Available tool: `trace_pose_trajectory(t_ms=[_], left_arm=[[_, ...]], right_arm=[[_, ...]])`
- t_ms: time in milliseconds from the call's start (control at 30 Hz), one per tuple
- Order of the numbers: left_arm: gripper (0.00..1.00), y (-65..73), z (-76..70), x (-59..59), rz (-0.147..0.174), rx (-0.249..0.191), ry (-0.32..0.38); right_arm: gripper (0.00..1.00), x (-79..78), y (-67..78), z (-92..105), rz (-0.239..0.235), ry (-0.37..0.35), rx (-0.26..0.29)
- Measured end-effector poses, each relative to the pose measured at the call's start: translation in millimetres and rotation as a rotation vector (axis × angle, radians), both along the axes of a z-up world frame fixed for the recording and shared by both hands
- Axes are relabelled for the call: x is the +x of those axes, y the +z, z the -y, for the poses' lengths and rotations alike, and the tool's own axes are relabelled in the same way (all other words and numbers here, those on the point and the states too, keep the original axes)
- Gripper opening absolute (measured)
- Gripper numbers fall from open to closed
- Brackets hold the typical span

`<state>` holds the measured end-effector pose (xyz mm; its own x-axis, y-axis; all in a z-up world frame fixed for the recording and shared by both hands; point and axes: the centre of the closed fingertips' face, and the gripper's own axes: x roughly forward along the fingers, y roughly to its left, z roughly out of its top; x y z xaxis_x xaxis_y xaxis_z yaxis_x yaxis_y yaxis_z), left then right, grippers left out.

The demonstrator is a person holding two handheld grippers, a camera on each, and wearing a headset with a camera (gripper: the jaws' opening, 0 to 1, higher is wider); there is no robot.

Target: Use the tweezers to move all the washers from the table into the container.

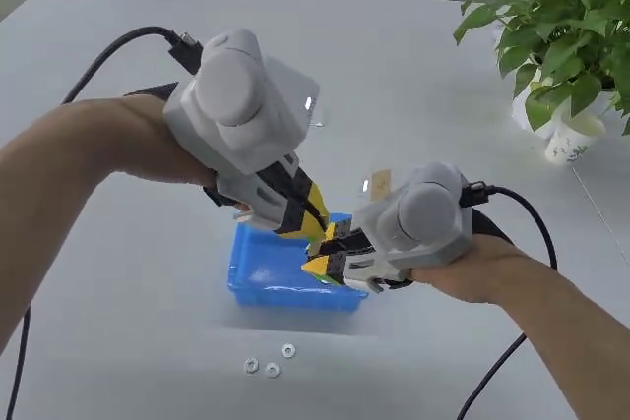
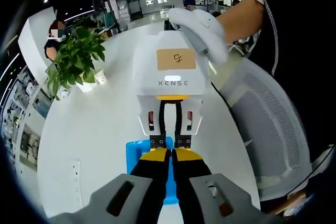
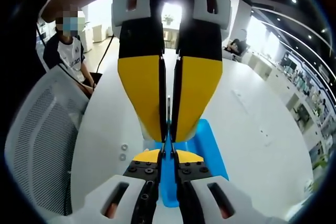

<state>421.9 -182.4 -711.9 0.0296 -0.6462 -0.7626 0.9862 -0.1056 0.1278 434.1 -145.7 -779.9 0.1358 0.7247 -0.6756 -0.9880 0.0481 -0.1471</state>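
Observation:
My two grippers meet tip to tip over the blue container [image 1: 258, 277]. The left gripper [image 1: 313, 225] comes down from the upper left and the right gripper [image 1: 317, 265] reaches in from the right. In the right gripper view a thin metal strip, the tweezers [image 3: 168, 111], runs between the left gripper's yellow jaws and down into the narrow gap of the right gripper [image 3: 168, 157]. Both pairs of jaws stand nearly closed on it. Three small washers [image 1: 271, 362] lie on the table in front of the container; two washers [image 3: 123, 151] lie left of it.
A potted plant [image 1: 561, 36] and a paper cup [image 1: 573, 140] stand at the table's far right. A mesh office chair [image 3: 42, 140] is beside the table, and a seated person is behind it. The grey tabletop [image 1: 413, 76] is bare around the container.

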Motion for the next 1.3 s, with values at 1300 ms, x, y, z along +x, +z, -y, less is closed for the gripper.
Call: trace_pose_trajectory(t_ms=[1300], left_arm=[[0.06, -44.3, -9.9, -51.2, -0.055, 0.024, 0.018]], right_arm=[[0.11, -56.0, -42.5, -5.0, -0.036, 0.01, 0.011]])
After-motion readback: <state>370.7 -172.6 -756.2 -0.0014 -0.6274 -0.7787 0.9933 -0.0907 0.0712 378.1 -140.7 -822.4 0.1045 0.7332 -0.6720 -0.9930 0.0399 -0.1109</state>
